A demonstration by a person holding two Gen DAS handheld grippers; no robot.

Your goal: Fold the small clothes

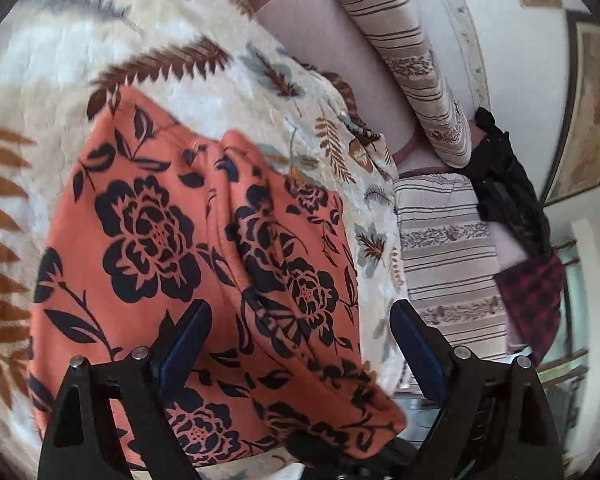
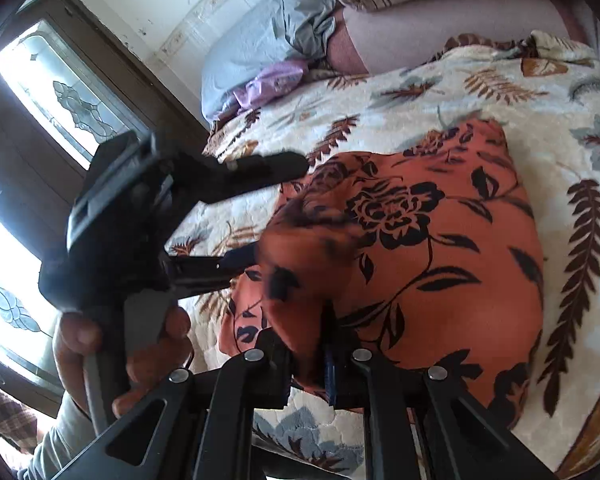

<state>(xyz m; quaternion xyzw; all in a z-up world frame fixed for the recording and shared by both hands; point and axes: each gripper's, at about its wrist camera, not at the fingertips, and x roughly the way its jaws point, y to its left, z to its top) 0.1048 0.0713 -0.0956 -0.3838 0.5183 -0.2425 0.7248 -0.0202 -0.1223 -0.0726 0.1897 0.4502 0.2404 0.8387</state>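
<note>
An orange garment (image 1: pixel 188 264) printed with black roses and leaves lies on a quilted cream bedspread (image 1: pixel 204 84) patterned with brown fern fronds; it fills the lower centre of the left wrist view and the right half of the right wrist view (image 2: pixel 428 264). The cloth looks soft and thin, with a raised fold running down its middle.

The left gripper (image 1: pixel 300 328) hovers over the garment with its blue-padded fingers (image 1: pixel 188 340) spread wide apart, nothing between them. In the right wrist view it reaches in from the left of the frame (image 2: pixel 268 208), held by a bare hand (image 2: pixel 112 352).

The right gripper (image 2: pixel 308 356) has its fingers drawn close, pinching a bunched, lifted edge of the garment at lower centre.

Striped pillows (image 1: pixel 432 80) sit at upper right.
</note>
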